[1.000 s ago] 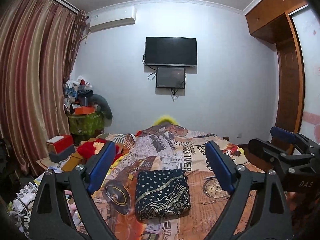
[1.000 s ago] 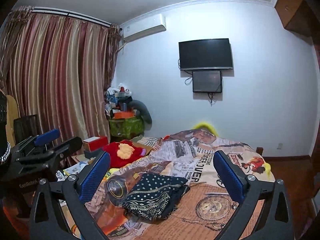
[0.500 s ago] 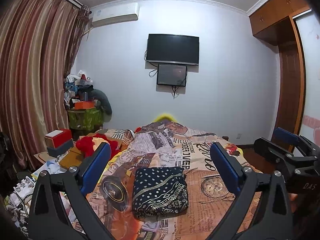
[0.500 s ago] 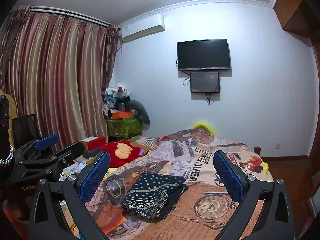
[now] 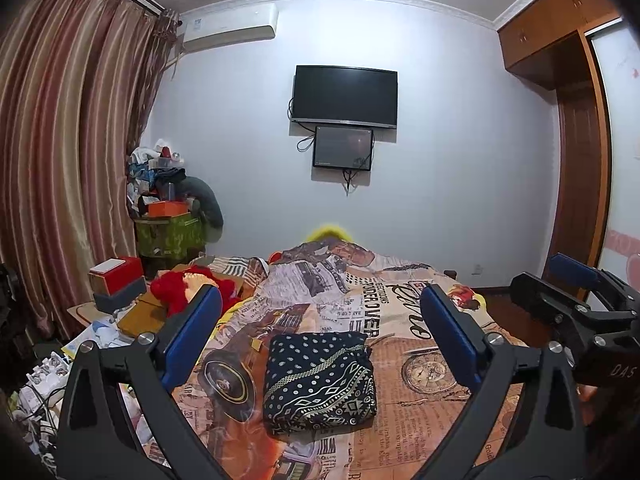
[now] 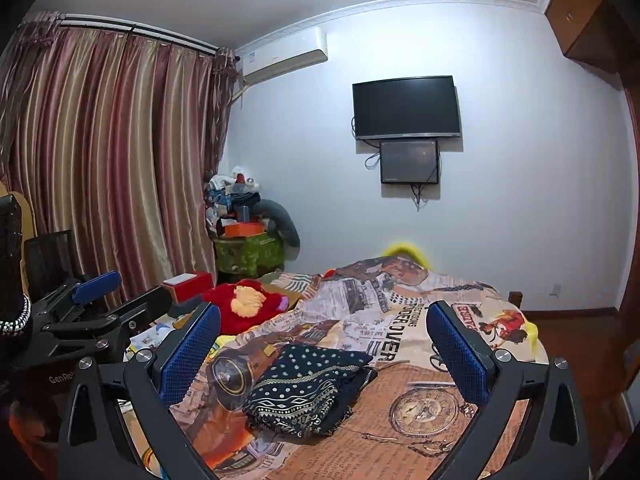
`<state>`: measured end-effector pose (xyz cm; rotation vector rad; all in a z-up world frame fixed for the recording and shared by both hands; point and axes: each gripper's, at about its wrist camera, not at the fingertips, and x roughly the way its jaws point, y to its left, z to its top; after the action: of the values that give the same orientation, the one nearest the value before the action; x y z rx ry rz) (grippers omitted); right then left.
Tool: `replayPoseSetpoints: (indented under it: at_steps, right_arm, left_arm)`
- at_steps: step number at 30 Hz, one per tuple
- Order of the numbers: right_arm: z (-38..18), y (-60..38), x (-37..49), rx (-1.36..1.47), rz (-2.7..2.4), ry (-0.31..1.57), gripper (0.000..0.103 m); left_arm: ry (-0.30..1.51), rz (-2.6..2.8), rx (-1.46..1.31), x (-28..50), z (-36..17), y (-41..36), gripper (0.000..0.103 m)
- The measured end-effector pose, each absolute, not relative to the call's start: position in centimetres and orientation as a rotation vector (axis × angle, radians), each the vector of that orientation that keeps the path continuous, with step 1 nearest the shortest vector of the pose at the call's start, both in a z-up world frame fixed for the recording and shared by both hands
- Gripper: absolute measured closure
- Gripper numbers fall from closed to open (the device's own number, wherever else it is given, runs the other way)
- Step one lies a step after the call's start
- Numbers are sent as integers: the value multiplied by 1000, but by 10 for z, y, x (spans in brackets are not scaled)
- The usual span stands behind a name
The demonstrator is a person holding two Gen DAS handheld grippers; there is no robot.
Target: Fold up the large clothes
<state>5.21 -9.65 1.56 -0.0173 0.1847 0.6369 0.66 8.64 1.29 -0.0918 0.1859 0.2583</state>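
A dark navy garment with white dots and patterned bands (image 5: 320,380) lies folded into a compact rectangle on the bed; it also shows in the right wrist view (image 6: 308,388). My left gripper (image 5: 320,336) is open and empty, held above and short of the garment. My right gripper (image 6: 324,344) is open and empty too, to the right of the left one. The right gripper also shows at the right edge of the left wrist view (image 5: 576,304), and the left gripper at the left edge of the right wrist view (image 6: 88,308).
The bed carries a newspaper-print cover (image 5: 400,320). A red plush toy (image 5: 180,288) and boxes (image 5: 116,280) sit at the bed's left side. Cluttered cables and papers (image 5: 44,380) lie lower left. Curtains (image 5: 60,160), a wall TV (image 5: 344,96) and a wardrobe (image 5: 580,160) surround the bed.
Both grippers have drawn back and risen slightly from the folded garment, which now sits lower and smaller between the fingers. The garment has not moved.
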Motion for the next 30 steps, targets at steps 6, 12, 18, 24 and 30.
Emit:
replayPoseSetpoints:
  at_steps: [6, 12, 18, 24, 30]
  right_arm:
    - [15, -96, 52, -16, 635, 189, 0]
    - [14, -96, 51, -17, 629, 189, 0]
    - [14, -95, 52, -13, 626, 193, 0]
    - [13, -95, 51, -9, 621, 190, 0]
    - [14, -95, 51, -4, 617, 189, 0]
  left_arm:
    - [188, 252, -92, 8, 13, 89, 3]
    - [190, 246, -93, 8, 13, 89, 3]
    - [197, 223, -90, 12, 10, 90, 3]
    - [198, 221, -84, 11, 9, 90, 3]
    - [205, 215, -79, 13, 9, 90, 1]
